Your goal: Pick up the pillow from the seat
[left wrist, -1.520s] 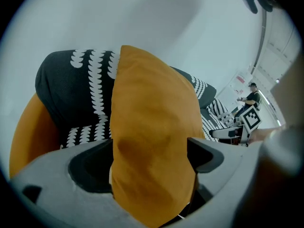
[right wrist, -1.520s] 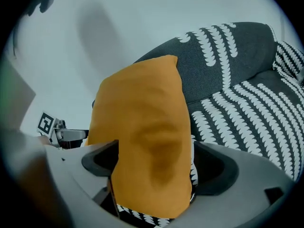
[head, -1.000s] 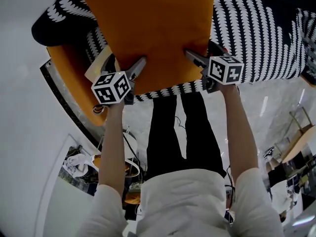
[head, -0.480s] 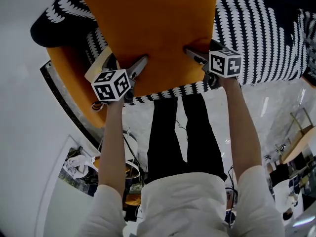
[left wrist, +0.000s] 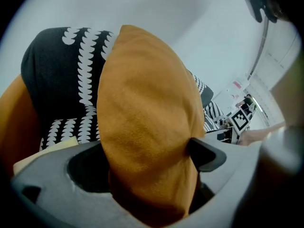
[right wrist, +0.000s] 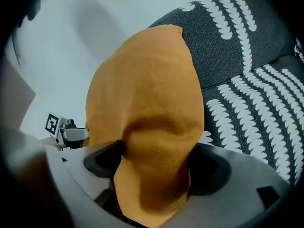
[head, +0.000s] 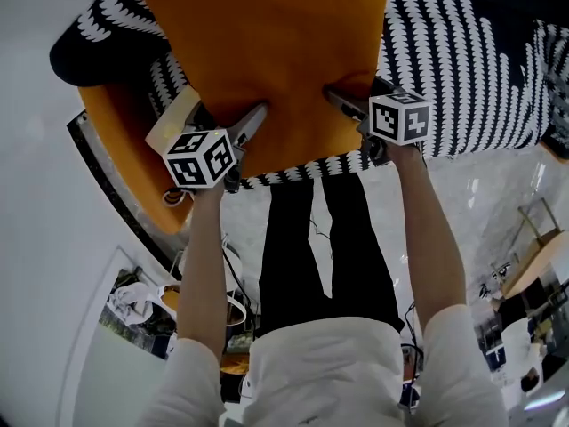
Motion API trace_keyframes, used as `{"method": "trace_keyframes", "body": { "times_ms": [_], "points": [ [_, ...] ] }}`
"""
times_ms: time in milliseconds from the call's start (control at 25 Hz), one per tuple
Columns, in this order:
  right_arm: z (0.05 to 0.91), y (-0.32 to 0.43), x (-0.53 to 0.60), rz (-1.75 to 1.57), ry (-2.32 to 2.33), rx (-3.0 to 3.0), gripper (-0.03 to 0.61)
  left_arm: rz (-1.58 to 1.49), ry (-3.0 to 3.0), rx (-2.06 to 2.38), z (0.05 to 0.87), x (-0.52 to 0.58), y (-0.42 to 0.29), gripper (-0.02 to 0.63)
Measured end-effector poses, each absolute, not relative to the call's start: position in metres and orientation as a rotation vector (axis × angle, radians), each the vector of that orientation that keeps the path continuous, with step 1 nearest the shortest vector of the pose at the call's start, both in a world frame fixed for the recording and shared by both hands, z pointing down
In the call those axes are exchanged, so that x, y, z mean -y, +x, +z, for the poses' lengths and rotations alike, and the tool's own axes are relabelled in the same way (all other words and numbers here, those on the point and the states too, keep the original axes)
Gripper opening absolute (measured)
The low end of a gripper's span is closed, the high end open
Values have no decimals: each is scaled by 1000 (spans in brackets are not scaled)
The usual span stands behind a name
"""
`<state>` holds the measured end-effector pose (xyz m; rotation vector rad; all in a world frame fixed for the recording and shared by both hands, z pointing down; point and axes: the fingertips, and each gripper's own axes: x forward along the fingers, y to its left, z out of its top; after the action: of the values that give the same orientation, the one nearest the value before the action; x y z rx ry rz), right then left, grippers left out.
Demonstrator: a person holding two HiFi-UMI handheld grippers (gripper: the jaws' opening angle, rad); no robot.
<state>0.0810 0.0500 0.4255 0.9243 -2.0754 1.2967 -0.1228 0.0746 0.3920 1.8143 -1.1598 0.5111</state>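
Note:
An orange square pillow (head: 267, 52) stands on edge over the black seat with a white leaf pattern (head: 462, 60). My left gripper (head: 253, 116) grips its near left corner, and my right gripper (head: 336, 98) grips its near right corner. In the left gripper view the pillow (left wrist: 147, 103) fills the gap of the left gripper (left wrist: 149, 158), the pads pressed into the fabric. In the right gripper view the pillow (right wrist: 152, 94) bulges between the jaws of the right gripper (right wrist: 152, 163), which are closing and dent it.
The seat has an orange outer shell (head: 124, 140) on the left. A cream card (head: 171, 118) lies beside the left gripper. A white wall (head: 44, 238) runs along the left. The person's legs (head: 320, 238) stand on a pale floor, with furniture (head: 533, 238) at far right.
Both grippers and the pillow's near edge have shifted slightly left and up. The right gripper's cube has moved a little toward the left gripper.

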Motion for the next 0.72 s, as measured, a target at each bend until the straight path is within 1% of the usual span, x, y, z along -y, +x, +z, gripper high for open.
{"method": "trace_keyframes", "body": {
  "times_ms": [80,200,280,480,720],
  "points": [
    [438,75,-55,1309,899,2069,384,531,1799,1168,405,-79,-127,471],
    [493,62,-73,1338,867,2055,326,584,1776,1162,458,-94,-139,433],
    [514,59,-79,1332,867,2054,297,601,1775,1161,480,-99,-140,419],
    [513,57,-86,1311,879,2053,264,612,1767,1178,483,-106,-141,401],
    [498,58,-87,1282,906,2063,244,592,1767,1197,469,-108,-138,385]
  ]
}}
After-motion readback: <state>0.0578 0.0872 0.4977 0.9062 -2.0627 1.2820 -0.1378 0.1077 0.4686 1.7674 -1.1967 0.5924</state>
